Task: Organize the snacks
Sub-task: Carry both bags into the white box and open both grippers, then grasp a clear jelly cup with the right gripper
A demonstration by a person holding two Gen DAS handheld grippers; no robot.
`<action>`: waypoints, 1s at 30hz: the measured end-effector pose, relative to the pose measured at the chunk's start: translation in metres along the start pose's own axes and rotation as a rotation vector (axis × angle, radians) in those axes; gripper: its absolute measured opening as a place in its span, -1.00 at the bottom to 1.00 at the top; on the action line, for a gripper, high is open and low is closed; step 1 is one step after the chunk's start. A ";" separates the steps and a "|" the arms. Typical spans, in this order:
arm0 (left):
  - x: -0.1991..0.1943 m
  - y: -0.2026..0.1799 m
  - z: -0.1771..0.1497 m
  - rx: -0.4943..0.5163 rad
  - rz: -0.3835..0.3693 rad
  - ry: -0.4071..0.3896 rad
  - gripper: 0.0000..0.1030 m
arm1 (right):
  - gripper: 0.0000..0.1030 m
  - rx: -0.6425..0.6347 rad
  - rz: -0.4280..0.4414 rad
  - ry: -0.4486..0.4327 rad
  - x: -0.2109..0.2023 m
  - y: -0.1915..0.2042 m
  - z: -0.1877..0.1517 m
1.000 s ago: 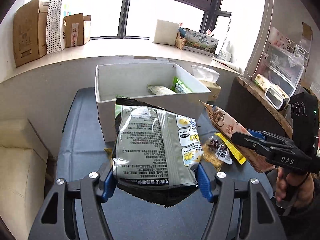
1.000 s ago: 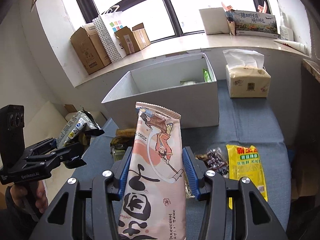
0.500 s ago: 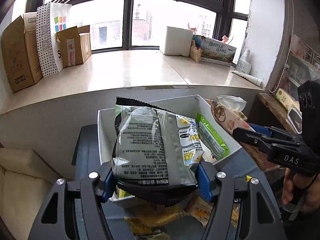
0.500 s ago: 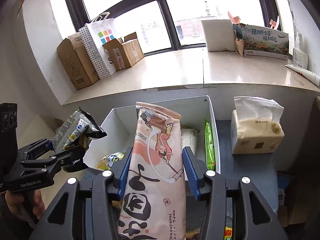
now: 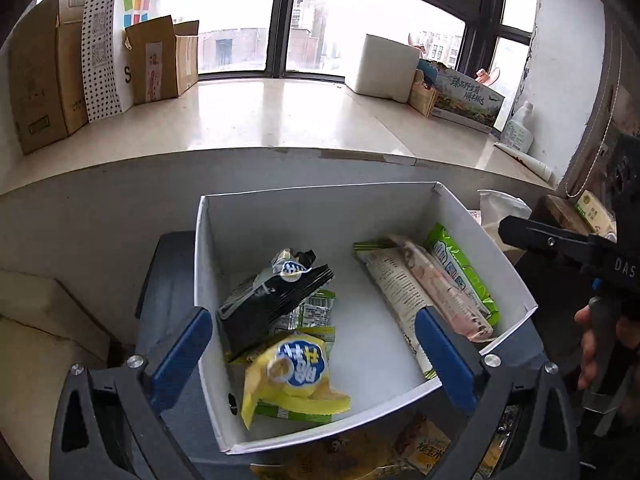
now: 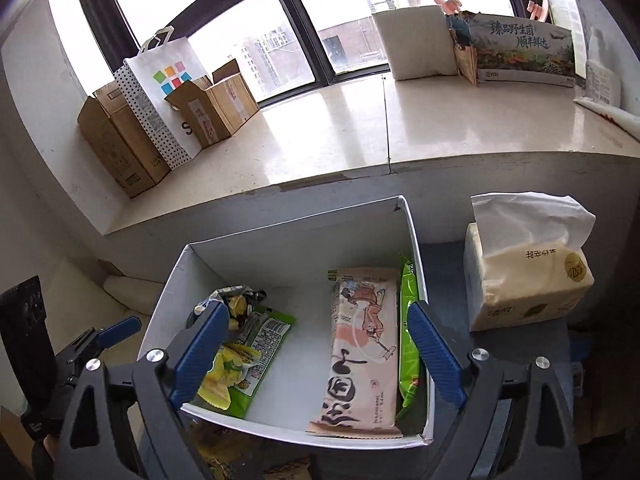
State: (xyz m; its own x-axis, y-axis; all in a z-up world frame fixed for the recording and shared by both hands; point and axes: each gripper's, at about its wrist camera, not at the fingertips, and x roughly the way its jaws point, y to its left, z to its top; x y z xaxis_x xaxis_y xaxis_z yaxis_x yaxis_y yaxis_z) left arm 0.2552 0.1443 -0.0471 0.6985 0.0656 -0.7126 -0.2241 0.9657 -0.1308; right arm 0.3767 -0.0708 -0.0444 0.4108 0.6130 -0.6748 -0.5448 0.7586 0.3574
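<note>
A white box (image 5: 320,204) (image 6: 288,236) stands on the blue table. My left gripper (image 5: 312,356) is open and empty above its near left part. Below it lie the grey-black snack bag (image 5: 272,300) and a yellow chip bag (image 5: 296,376). My right gripper (image 6: 316,356) is open and empty above the box's near right part. The pink snack pack (image 6: 360,352) lies flat in the box under it, beside a green pack (image 6: 409,344). In the left wrist view the pink pack (image 5: 440,292) lies at the box's right side, and the right gripper's body (image 5: 568,248) shows at the right.
A tissue pack (image 6: 524,276) stands right of the box. More snack packs (image 5: 408,452) lie on the table in front of the box. Cardboard boxes (image 6: 120,140) and a paper bag (image 6: 164,96) stand on the window sill behind.
Both grippers opened and let go: the grey-black bag dropped into the box's left side, the pink pack into its right side. Both views now look down into the box.
</note>
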 end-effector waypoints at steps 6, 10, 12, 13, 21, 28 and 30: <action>-0.005 -0.005 -0.004 0.026 0.024 0.003 1.00 | 0.99 0.003 0.039 -0.020 -0.015 0.005 -0.005; -0.022 -0.011 -0.009 0.044 0.018 -0.009 1.00 | 1.00 -0.015 0.048 -0.039 -0.032 0.013 -0.008; -0.039 -0.012 -0.020 0.040 0.015 -0.029 1.00 | 1.00 -0.049 0.076 -0.042 -0.045 0.020 -0.018; -0.050 -0.013 -0.028 0.044 0.019 -0.041 1.00 | 1.00 -0.069 0.086 -0.050 -0.055 0.023 -0.024; -0.126 -0.026 -0.105 0.068 -0.051 -0.100 1.00 | 1.00 -0.087 0.095 -0.174 -0.128 0.024 -0.107; -0.145 -0.038 -0.159 0.056 -0.075 -0.064 1.00 | 1.00 -0.038 0.062 -0.206 -0.143 0.020 -0.198; -0.145 -0.040 -0.171 0.071 -0.068 -0.053 1.00 | 1.00 -0.045 0.066 -0.199 -0.138 0.023 -0.219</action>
State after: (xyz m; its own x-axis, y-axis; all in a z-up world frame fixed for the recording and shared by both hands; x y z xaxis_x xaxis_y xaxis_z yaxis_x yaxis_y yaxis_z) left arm 0.0470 0.0534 -0.0566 0.7455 0.0109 -0.6664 -0.1282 0.9836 -0.1272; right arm 0.1473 -0.1862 -0.0836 0.5073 0.6960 -0.5082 -0.6055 0.7075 0.3646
